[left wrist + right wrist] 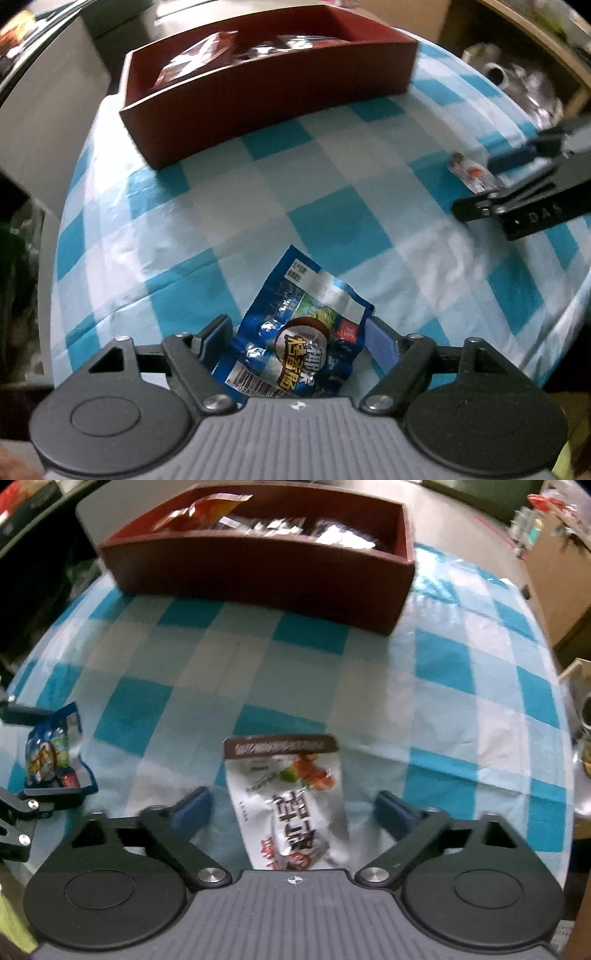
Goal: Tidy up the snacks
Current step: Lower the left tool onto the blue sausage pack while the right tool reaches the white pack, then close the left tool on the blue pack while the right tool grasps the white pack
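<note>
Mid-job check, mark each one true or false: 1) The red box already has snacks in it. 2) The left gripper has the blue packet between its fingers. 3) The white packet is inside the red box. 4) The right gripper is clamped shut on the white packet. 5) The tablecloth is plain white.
1) True: the red box holds several packets.
2) True: the blue packet lies between the fingers of the left gripper.
3) False: the white packet lies on the tablecloth, in front of the box.
4) False: the right gripper is open, fingers clear on both sides.
5) False: it is blue-and-white checked.
</note>
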